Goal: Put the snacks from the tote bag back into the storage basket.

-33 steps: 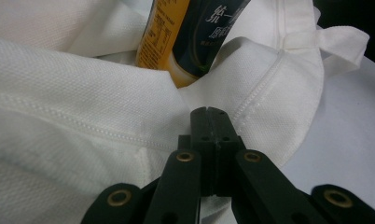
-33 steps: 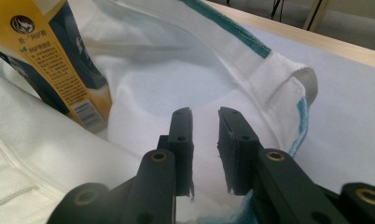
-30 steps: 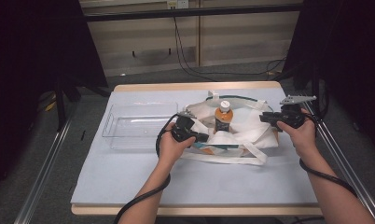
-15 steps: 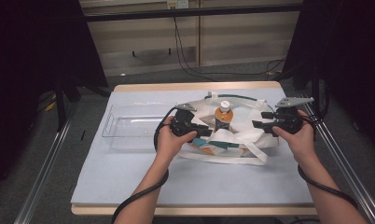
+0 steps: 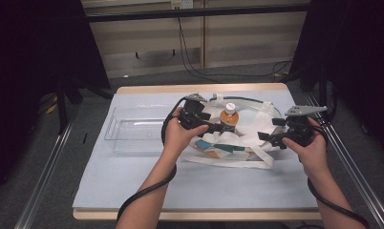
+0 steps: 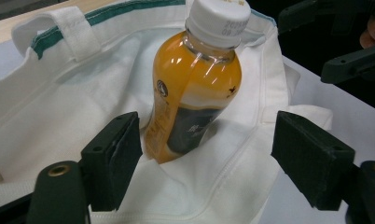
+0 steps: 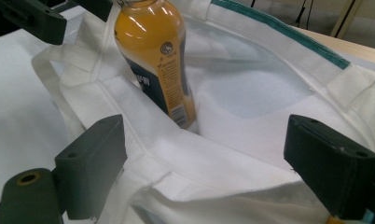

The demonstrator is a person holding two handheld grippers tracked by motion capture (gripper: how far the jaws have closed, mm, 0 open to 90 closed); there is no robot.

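Bottle point(image 5: 229, 114): one, orange, upright in the bag's middle.
Bag point(image 5: 250, 138): one, white.
Left gripper point(image 5: 218, 128): nine o'clock of the bottle, jaws apart.
Right gripper point(image 5: 266, 137): four o'clock, jaws apart.

A recording lab or test room is shown, not a home. A plain table point(image 5: 133, 191) is covered by a pale blue mat point(image 5: 147, 171) and is flanked by metal rails point(image 5: 47, 176) at 9 and 3 o'clock. Dark curtains point(image 5: 32, 52) are hung at both sides, and loose cables point(image 5: 195, 62) are seen at 12 o'clock.

dim room, grey floor point(image 5: 47, 200), wood-panelled wall point(image 5: 147, 43)
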